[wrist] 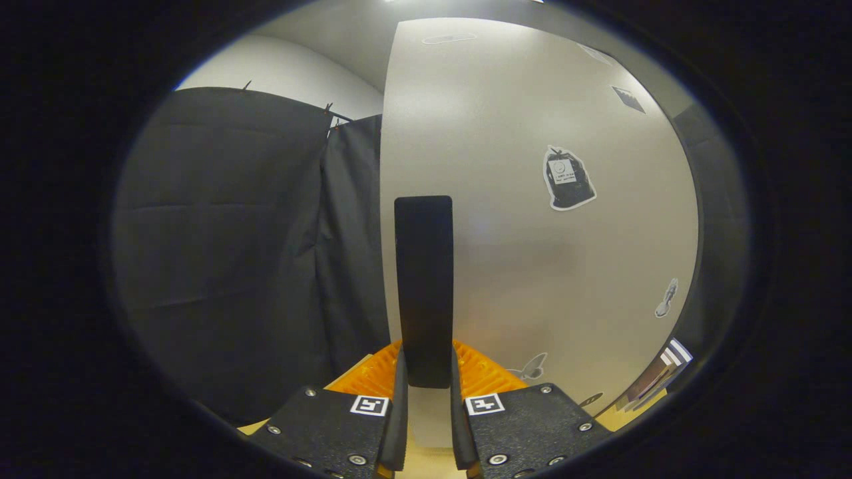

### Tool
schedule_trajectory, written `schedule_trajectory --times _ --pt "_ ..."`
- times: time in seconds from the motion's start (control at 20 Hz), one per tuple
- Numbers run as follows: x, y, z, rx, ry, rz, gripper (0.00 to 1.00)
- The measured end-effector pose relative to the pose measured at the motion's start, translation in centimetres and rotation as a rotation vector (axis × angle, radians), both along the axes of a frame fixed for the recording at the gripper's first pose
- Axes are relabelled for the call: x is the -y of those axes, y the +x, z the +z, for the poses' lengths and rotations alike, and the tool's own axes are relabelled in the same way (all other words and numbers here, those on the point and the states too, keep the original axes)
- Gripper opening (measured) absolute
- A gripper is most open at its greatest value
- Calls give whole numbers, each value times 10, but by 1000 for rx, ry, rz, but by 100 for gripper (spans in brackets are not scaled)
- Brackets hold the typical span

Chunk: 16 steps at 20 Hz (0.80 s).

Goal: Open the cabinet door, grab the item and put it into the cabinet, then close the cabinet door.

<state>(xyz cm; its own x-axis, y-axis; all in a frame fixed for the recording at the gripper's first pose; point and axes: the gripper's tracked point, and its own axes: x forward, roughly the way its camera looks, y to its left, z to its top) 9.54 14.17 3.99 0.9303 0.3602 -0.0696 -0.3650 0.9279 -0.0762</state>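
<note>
The gripper is clamping both fingers on the cabinet door's upright black handle; the handle is rising straight ahead between them, near the door's free edge.

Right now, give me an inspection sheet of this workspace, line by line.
Surface: a pale wooden-looking surface shows below the fingers.
Job's things: the pale cabinet door stands right ahead; its dark vertical handle runs up from between the fingers. The item to put away: nothing seen.
Clutter: stickers on the door; striped, book-like things low beside it.
Grippers: the gripper has both fingers closed around the handle's lower end, seemingly pressing on it.
Cables: nothing seen.
Surroundings: black cloth wall beside the door, pale wall above it.
</note>
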Motion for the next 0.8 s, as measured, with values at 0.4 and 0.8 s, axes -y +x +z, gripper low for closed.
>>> schedule_trajectory --times 0.4,0.8 --pt "15 -21 -1 -23 -4 122 28" --pt "37 -27 0 -34 -2 286 28"
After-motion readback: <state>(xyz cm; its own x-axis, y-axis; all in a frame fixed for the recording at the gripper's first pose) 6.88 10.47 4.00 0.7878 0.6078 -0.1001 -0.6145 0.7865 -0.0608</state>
